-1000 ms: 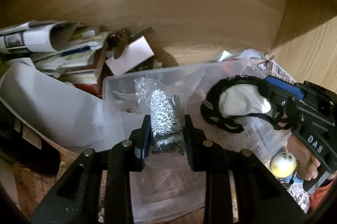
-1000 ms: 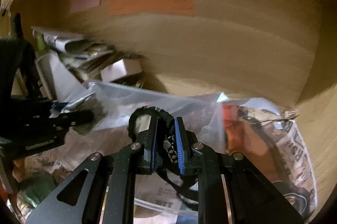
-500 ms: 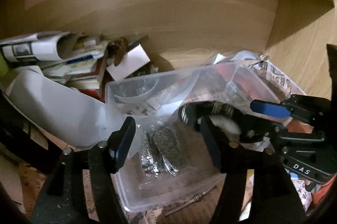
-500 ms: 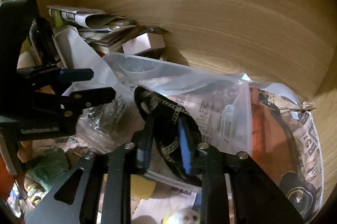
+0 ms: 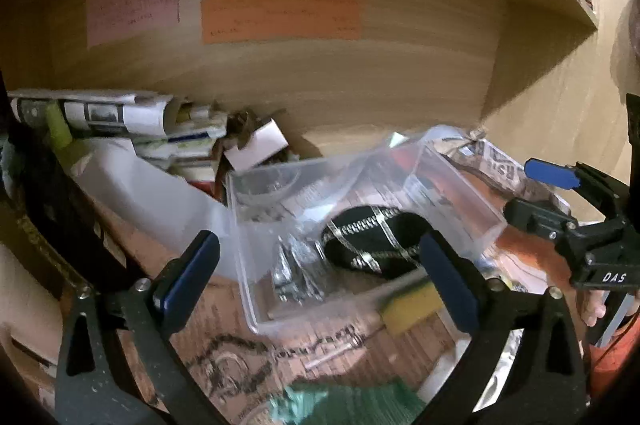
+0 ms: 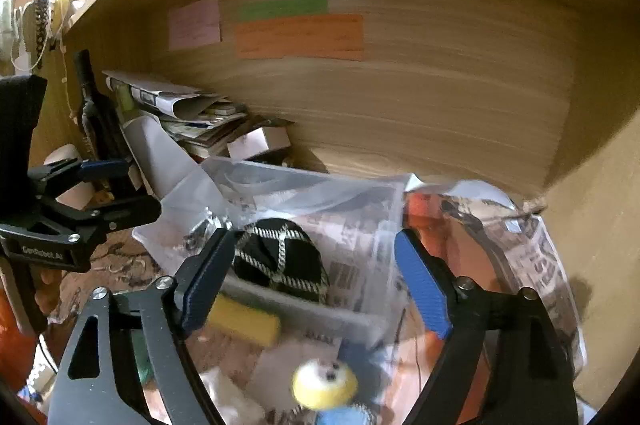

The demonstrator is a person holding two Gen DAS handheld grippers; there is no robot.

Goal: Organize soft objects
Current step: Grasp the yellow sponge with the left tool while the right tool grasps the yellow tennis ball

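Note:
A clear plastic bin stands on a newspaper-lined wooden shelf. In it lie a black pouch with a pale chain pattern and a silvery item in clear wrap. My left gripper is open and empty, drawn back in front of the bin. My right gripper is open and empty, in front of the bin; it also shows in the left wrist view. A yellow sponge lies by the bin's front. A yellow round toy lies nearer.
Rolled newspapers and books are stacked at the back left, with a small white box beside them. A green cloth lies at the near edge. Coloured notes are stuck on the back wall. A plastic-wrapped bundle lies right of the bin.
Both grippers opened and let go: the silvery wrapped item and the black pouch now lie in the bin. Both grippers have drawn back from the bin.

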